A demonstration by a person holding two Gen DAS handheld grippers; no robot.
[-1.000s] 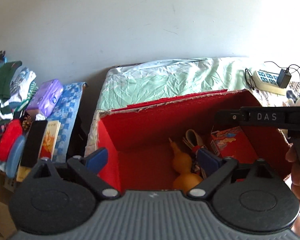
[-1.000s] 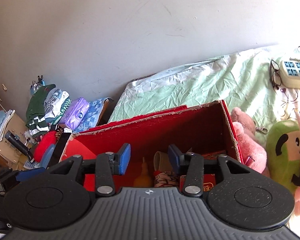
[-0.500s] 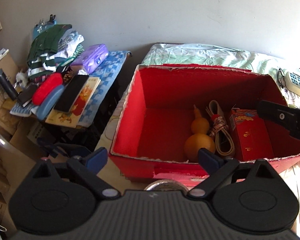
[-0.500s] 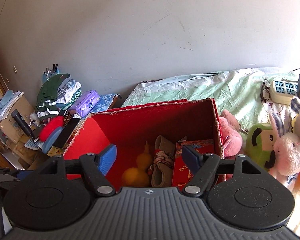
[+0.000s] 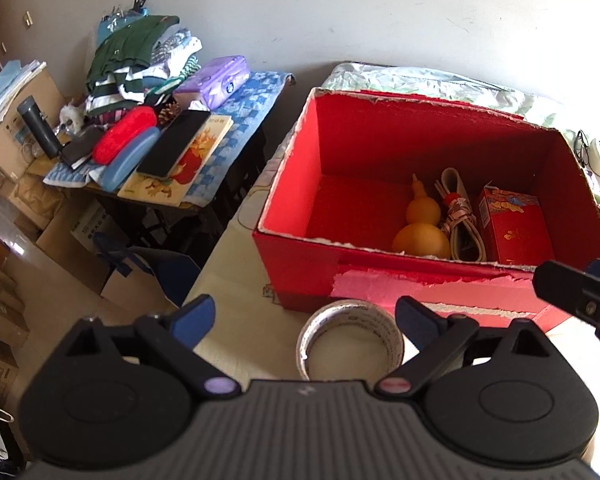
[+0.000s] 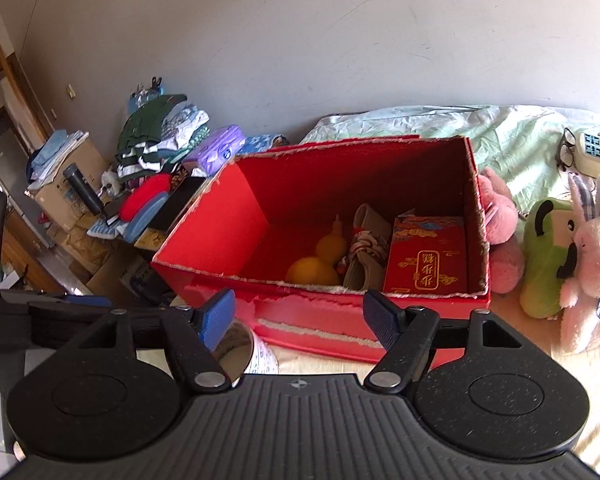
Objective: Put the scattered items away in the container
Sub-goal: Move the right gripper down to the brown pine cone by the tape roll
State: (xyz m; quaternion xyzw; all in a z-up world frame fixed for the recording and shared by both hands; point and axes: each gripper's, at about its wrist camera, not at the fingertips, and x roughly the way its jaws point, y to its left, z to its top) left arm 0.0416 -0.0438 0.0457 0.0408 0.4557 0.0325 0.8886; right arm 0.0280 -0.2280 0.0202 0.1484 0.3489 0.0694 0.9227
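Left tool (image 5: 304, 318) just above tape roll (image 5: 350, 340)

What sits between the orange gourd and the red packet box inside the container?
A bundled strap lies between gourd and packet box, clearest in the right wrist view.

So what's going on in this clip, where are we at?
A person with a handheld gripper in each hand is tidying loose items into a red cardboard box on the bed. A yellow gourd, a bundled strap and a red gift carton already lie inside. Both grippers are empty with jaws open. The left gripper hangs over a roll of clear tape in front of the box. Plush toys sit outside, beside the box.
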